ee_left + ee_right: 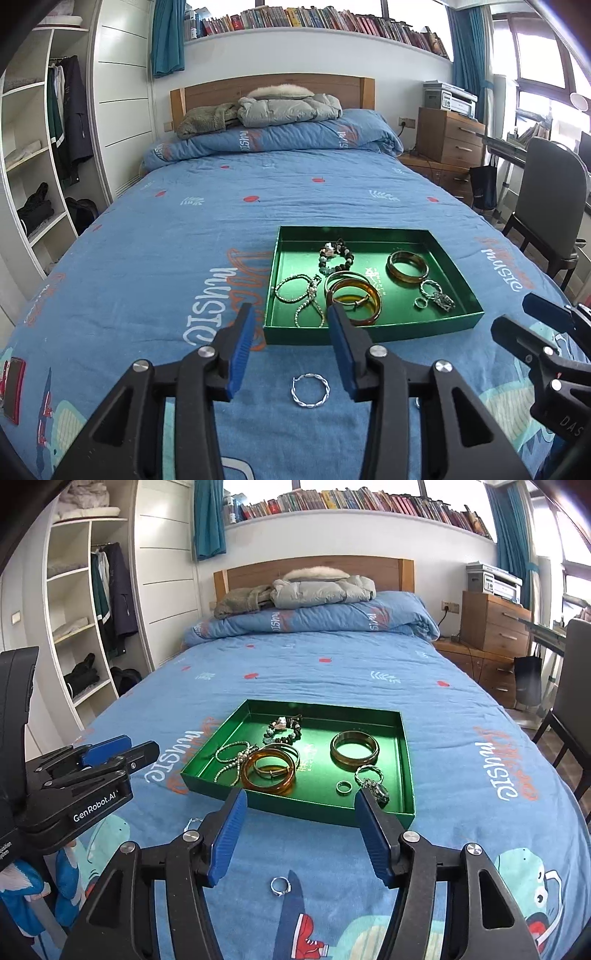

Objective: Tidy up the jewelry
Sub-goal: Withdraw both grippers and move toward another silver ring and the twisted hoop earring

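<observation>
A green tray (373,332) (295,808) lies on the blue bedspread and holds amber bangles (356,301) (267,771), bead bracelets (336,254), chains and small rings. A twisted silver bracelet (310,390) lies on the bedspread in front of the tray, between the fingers of my open left gripper (291,317). A small silver ring (280,886) lies on the bedspread below my open right gripper (301,801). Both grippers are empty. The right gripper shows at the right edge of the left wrist view (532,317); the left one (122,753) shows in the right wrist view.
The bed (221,221) has a folded duvet and jackets (288,107) at the headboard. A wardrobe (40,147) stands left. A nightstand with a printer (448,122), a desk and a chair (550,206) stand right.
</observation>
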### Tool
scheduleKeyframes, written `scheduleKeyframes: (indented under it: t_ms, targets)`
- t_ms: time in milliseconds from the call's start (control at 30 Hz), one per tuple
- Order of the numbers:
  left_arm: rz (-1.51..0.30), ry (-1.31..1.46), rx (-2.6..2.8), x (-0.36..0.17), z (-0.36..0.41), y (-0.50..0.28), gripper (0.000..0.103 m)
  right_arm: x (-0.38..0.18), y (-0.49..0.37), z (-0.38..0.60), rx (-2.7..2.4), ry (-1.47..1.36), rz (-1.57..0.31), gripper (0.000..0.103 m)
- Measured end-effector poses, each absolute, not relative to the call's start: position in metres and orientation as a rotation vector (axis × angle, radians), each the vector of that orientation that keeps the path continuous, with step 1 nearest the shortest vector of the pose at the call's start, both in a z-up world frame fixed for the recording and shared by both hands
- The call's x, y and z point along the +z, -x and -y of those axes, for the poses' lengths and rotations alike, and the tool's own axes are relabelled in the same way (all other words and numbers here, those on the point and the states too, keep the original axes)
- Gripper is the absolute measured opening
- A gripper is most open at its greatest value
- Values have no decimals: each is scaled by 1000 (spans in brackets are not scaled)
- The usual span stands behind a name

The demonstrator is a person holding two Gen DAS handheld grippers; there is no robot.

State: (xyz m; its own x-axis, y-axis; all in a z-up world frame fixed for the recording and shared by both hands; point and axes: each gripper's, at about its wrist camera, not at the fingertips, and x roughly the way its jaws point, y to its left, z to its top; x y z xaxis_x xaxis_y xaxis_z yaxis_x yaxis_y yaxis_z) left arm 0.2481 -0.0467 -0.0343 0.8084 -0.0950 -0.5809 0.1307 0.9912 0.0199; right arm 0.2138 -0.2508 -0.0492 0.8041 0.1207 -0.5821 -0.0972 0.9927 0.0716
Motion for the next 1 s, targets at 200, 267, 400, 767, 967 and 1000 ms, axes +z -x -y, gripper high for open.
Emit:
scheduleKeyframes:
  t_ms: [200, 267, 400, 767, 967, 1000]
  targets:
    - [-584, -48, -103, -17, 34, -212, 41, -27, -179, 250, 107, -53, -581, 63]
    - [-576, -40, -99, -13, 31, -199, 41, -20, -167, 249, 105, -53, -567, 63]
    - [-561, -21, -91, -7, 22, -175, 41, -7, -140, 247, 106, -48, -538, 64]
    - [-514, -16, -75, 0, 12, -116, 41, 7, -79, 242, 118, -43, -492, 67]
    - [-496, -18, -75, -6, 9, -87, 41, 6, -53, 243, 122, -49, -478, 68]
    - [-494, -21, -76, -6, 9, -83, 41, 6, -49, 242, 121, -48, -474, 68]
